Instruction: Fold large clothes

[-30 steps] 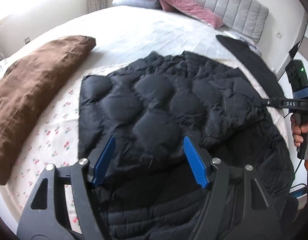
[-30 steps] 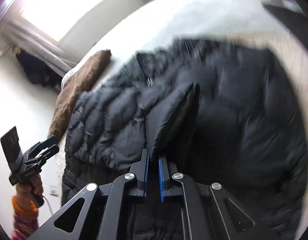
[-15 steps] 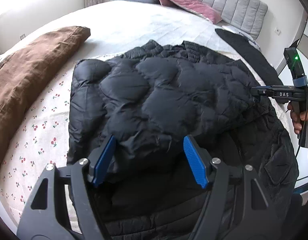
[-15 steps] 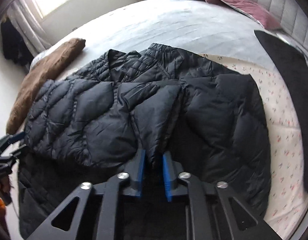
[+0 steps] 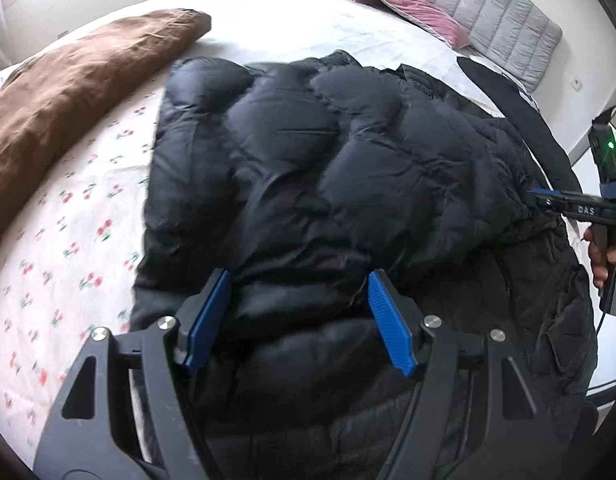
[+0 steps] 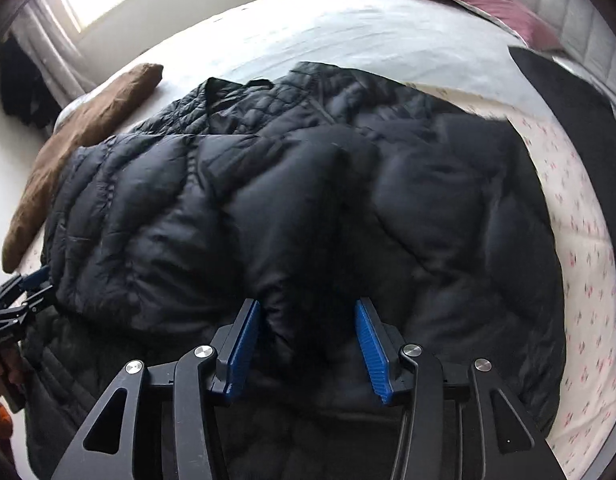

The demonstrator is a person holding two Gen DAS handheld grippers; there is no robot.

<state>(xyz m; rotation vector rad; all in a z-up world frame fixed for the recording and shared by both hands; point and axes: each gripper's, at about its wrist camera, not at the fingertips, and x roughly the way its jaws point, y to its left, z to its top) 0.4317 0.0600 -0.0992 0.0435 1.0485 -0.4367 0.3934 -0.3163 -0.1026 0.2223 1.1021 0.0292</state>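
Observation:
A black puffer jacket (image 5: 328,168) lies on the bed, its lower part folded up over the body. My left gripper (image 5: 299,300) stands open just above the folded flap's near edge, with puffy fabric lying between the wide-apart blue pads (image 5: 211,316). In the right wrist view that gripper (image 6: 39,284) is at the jacket's (image 6: 308,200) left edge. My right gripper (image 6: 303,328) is opening, and a ridge of jacket fabric stands loose between its pads (image 6: 370,344). The left wrist view shows the right gripper (image 5: 534,196) at the jacket's right edge, held by a hand (image 5: 600,256).
A brown garment (image 5: 67,100) lies on the bed to the left of the jacket. Pillows (image 5: 404,12) and a grey headboard (image 5: 488,12) are at the far end. A black cloth (image 6: 568,120) lies along the right side. The cherry-print sheet (image 5: 67,240) shows around the jacket.
Both grippers have sunk toward the jacket. The right jaws, shut on a fold of the jacket a second ago, have spread apart, and the fold has settled onto the jacket.

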